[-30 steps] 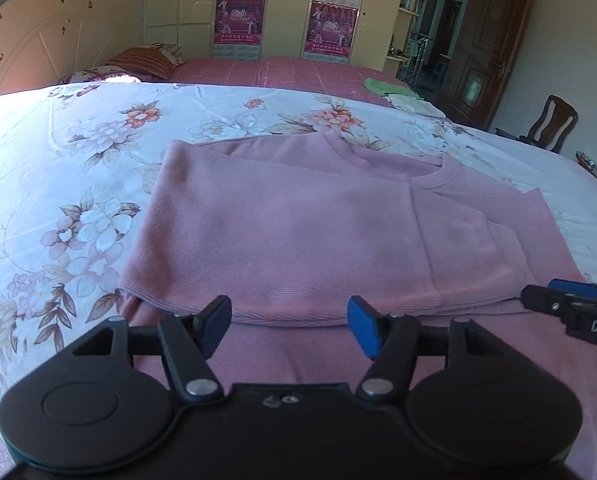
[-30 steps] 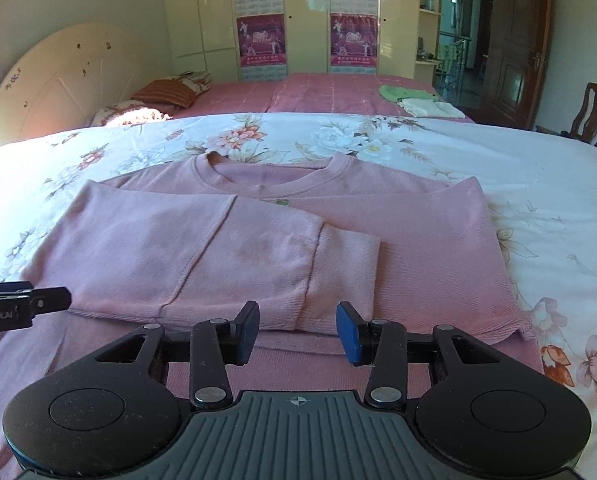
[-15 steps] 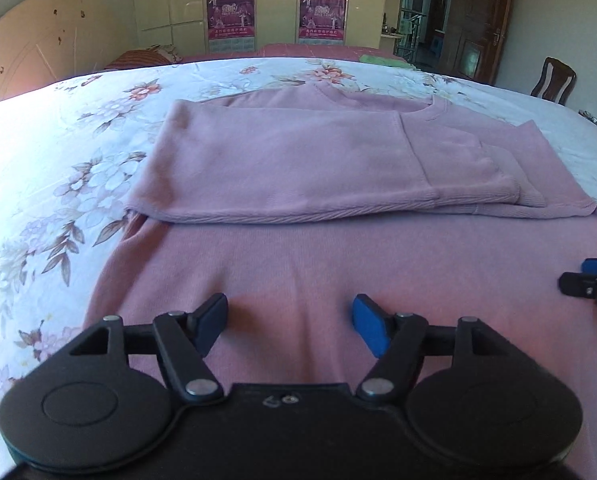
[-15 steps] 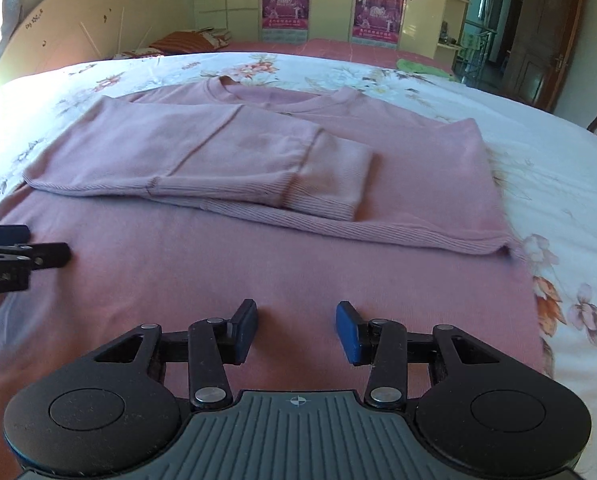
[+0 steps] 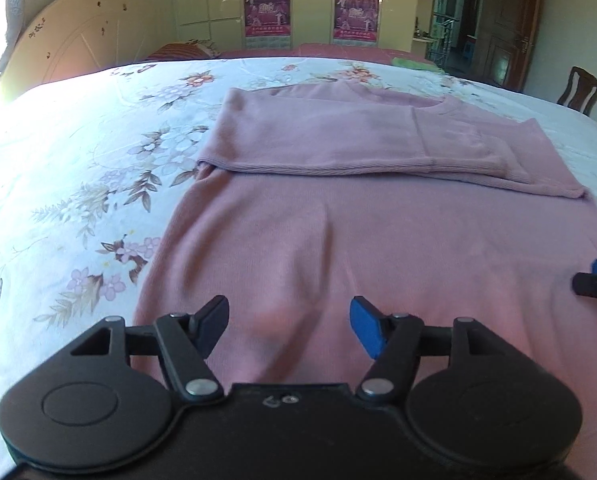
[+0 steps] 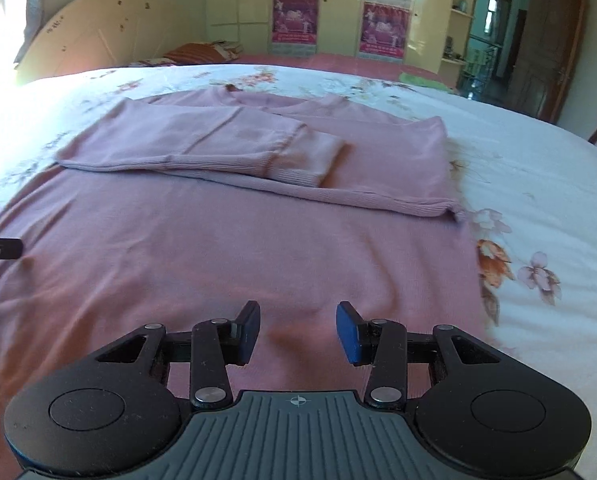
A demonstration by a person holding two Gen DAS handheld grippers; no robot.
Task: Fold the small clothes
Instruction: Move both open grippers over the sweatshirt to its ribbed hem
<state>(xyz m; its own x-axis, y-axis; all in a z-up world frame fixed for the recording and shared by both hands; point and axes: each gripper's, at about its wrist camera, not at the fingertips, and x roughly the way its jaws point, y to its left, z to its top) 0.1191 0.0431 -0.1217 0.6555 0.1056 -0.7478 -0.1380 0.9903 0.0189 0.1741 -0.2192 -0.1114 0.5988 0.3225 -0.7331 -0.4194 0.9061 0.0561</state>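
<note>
Pink sweater [image 5: 378, 240] flat on floral bedsheet [image 5: 78, 160], sleeves folded across chest. L gripper [image 5: 288, 330] & R gripper [image 6: 296, 330]: both w/ jaws apart, empty, over lower body.

The near hem of the pink sweater [image 5: 378, 240] disappears under the left tool [image 5: 288, 326] at the bottom of the frame, and its lower right side runs off the right edge. Only a fingertip of the right tool [image 5: 596, 284] pokes in at the right edge. From the right wrist, the sweater's left part is cut by the left edge and smeared with blur. The wall posters [image 6: 294, 20] are too small to read.
</note>
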